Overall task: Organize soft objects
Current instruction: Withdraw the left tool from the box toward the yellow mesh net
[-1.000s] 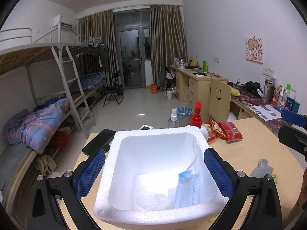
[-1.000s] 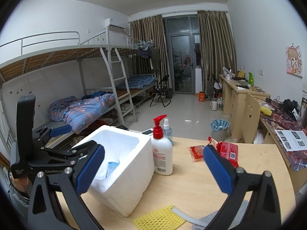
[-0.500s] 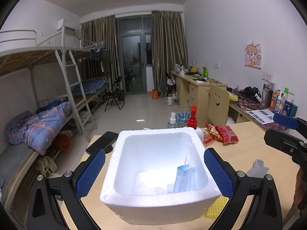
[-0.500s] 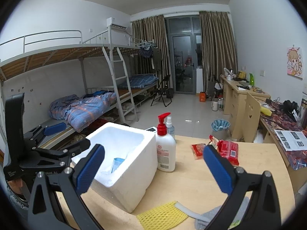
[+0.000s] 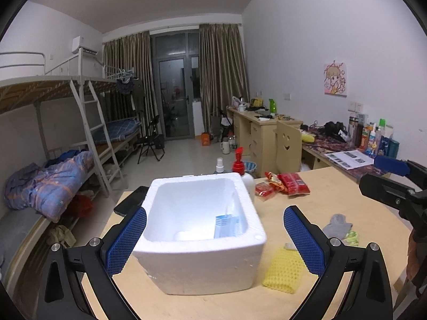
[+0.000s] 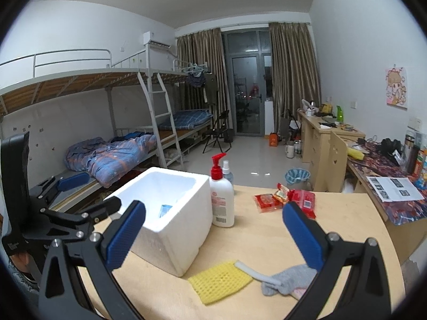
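White foam box [image 5: 202,261] holding blue mask [image 5: 225,225], yellow mesh sleeve [image 5: 284,273] beside it, grey sock [image 5: 337,224] nearby

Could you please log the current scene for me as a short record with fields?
container: white foam box, open top, on wooden table
inside box: blue face mask
outside box: yellow mesh sleeve, grey sock
behind box: pump bottle
left gripper: open, empty
right gripper: open, empty
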The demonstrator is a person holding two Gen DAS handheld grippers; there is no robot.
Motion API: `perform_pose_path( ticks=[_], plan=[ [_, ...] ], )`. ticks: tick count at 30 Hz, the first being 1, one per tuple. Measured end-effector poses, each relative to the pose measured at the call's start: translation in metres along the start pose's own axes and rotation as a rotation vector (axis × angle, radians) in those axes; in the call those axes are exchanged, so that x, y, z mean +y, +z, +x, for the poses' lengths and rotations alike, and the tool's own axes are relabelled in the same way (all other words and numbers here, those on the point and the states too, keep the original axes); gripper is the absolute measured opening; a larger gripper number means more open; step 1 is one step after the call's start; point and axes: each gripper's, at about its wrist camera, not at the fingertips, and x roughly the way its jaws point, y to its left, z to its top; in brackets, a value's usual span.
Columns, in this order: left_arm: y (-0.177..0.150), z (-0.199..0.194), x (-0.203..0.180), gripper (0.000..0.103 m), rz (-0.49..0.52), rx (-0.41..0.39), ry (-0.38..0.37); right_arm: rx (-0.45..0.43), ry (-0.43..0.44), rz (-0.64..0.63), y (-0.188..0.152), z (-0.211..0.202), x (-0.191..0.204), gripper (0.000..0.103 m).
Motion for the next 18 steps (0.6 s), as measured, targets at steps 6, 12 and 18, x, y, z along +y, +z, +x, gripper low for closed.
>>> perform_pose_path(
  ticks=[6, 12, 18],
  plan=[
    [-0.006, -0.029, -0.015, 0.103, 0.013, -0.027, -0.021, -0.015, -0.022, 0.020, -0.010, -0.025, -0.002, 0.103],
    [-0.014, -0.045, -0.033, 0.103, 0.032, -0.033, -0.051, -0.021, -0.047, 0.035, -0.021, -0.040, -0.004, 0.103],
    [-0.028, -0.049, -0.044, 0.103, 0.011, -0.042, -0.115, -0.051, -0.087, 0.031, -0.038, -0.053, -0.009, 0.103]
  ],
)
